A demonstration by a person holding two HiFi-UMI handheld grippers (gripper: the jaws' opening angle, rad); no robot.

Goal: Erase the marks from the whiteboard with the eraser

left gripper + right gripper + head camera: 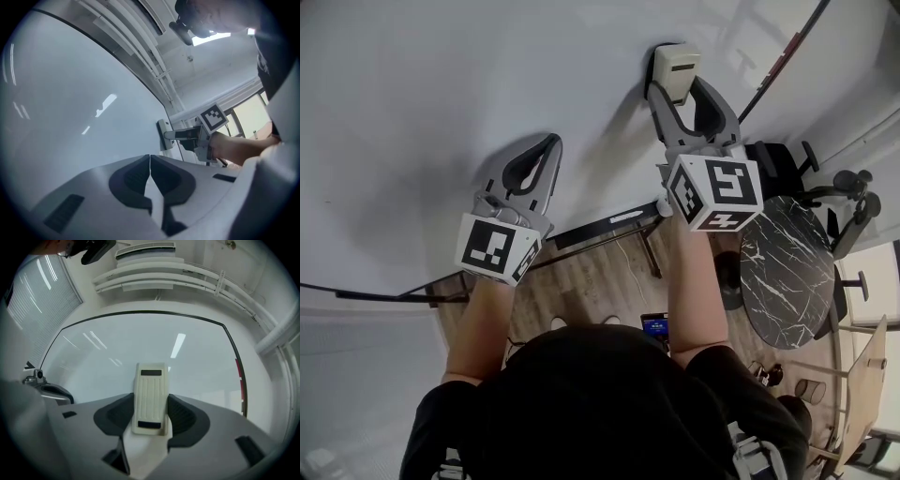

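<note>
The fingers of the left gripper are pressed together tip to tip with nothing between them. In the head view this left gripper sits at about 9 o'clock from the middle and points toward 1 o'clock at the whiteboard; whether its tips touch the surface cannot be told. To its right, at about 1 o'clock in the head view, the right gripper points toward 12 o'clock. Its fingers are set narrowly apart and clamp the cream eraser by its two long sides. The eraser stands out past the fingertips. In the left gripper view the eraser lies flat against the whiteboard, with the right gripper behind it at 3 o'clock. Below the board, at 4 o'clock in the head view, stands a round marble table with a black office chair just beside it.
</note>
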